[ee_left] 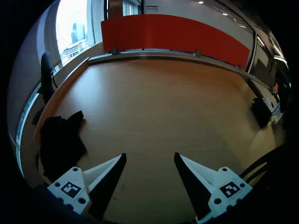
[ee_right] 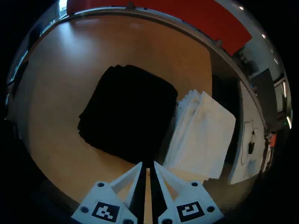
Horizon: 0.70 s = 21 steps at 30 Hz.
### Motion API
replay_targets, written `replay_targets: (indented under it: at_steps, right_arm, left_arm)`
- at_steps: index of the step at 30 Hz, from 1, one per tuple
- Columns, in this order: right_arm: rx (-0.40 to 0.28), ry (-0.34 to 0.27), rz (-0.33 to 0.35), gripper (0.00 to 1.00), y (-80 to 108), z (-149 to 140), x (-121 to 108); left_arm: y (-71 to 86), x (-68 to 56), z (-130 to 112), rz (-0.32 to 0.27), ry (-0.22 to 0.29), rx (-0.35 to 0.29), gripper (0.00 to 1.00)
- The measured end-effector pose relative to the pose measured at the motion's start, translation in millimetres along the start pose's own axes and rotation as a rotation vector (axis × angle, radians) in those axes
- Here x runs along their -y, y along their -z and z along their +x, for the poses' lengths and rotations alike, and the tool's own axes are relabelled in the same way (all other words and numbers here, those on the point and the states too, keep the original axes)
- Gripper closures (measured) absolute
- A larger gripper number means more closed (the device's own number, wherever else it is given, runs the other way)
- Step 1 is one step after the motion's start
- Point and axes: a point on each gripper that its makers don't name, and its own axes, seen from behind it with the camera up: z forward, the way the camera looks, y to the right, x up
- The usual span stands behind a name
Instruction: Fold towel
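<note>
A crumpled dark towel [ee_left: 59, 143] lies by the table's [ee_left: 160, 104] left edge, to the left of the wide-open left gripper [ee_left: 149, 154] (the nearer one, I'd judge). The right gripper [ee_right: 148, 163], nearly closed and empty, points at a folded black stack [ee_right: 127, 112] mid-table, touching a white stack [ee_right: 202, 138].

right gripper [ee_right: 148, 166]: fingers drawn almost together, thin slit between them, tips at near edge of black towel stack [ee_right: 127, 112] | white towel stack [ee_right: 203, 138] just right of the black one | both lie on wooden table [ee_right: 56, 74] | red panel [ee_right: 209, 18] along far edge
</note>
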Motion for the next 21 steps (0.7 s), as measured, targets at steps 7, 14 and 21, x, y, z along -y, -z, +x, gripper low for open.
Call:
replay_targets:
  at_steps: [7,14,21]
  right_arm:
    - [-0.003,0.009,-0.012,0.82,2.7,0,-1]
    - [-0.020,0.008,-0.020,0.63,11.5,3,0]
    - [-0.051,0.015,-0.035,0.24,18.5,12,7]
  left_arm:
    - [2.0,1.0,0,0.000,0.002,-0.005,0.05]
    - [2.1,-0.7,2,-0.009,0.003,-0.011,0.05]
    - [3.3,-1.6,5,-0.020,0.001,-0.022,0.05]
